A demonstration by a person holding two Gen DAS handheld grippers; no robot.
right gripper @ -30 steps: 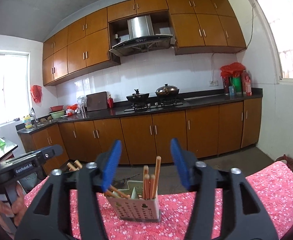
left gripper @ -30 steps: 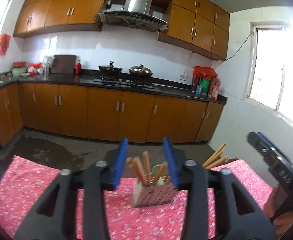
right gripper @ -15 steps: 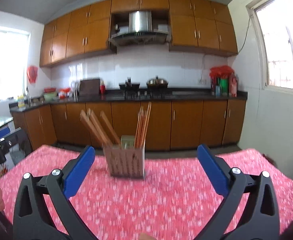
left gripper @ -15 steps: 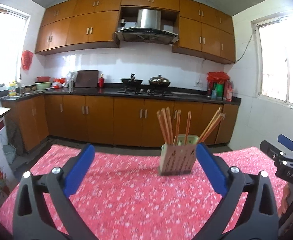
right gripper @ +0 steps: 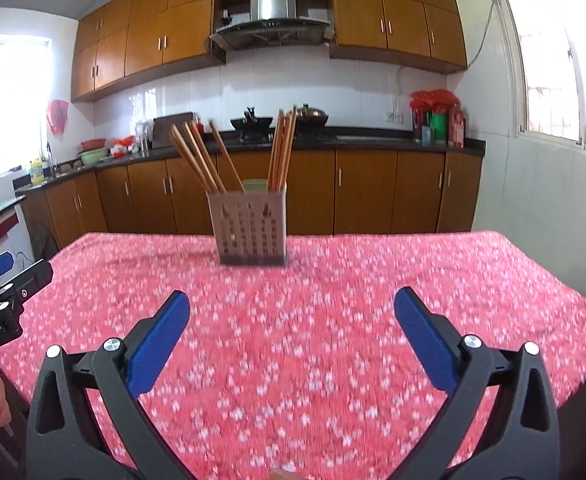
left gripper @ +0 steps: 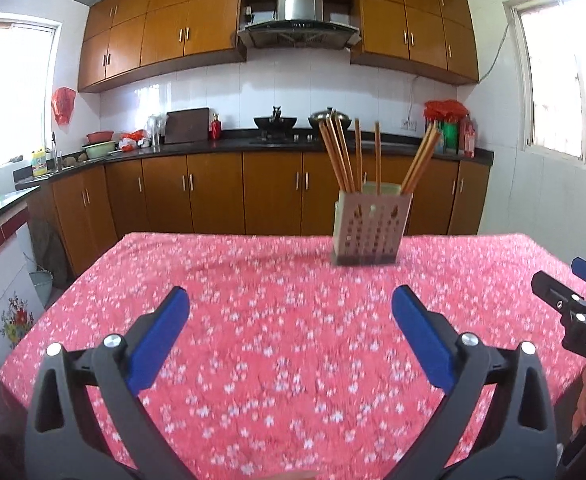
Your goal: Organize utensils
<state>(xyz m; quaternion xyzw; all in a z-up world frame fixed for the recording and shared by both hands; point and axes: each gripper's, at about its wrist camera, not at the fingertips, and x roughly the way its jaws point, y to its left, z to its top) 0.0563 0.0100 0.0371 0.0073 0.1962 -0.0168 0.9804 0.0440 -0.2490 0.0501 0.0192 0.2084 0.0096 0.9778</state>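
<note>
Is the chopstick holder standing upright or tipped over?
Upright. The holder sits flat on the tablecloth, and the chopsticks point upward out of its top.

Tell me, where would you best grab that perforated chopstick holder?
Probably by the two flat side walls of the chopstick holder, coming level from the near side. It stands upright and boxy, and the chopsticks fanning out above block a grip from the top.

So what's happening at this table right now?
A person holds two blue-padded grippers over a table with a red floral tablecloth. The left gripper and right gripper both stand wide open with nothing between their jaws, which have just been opening. The wooden chopsticks stand in the beige perforated utensil holder at the table's far side, untouched by either gripper.
</note>
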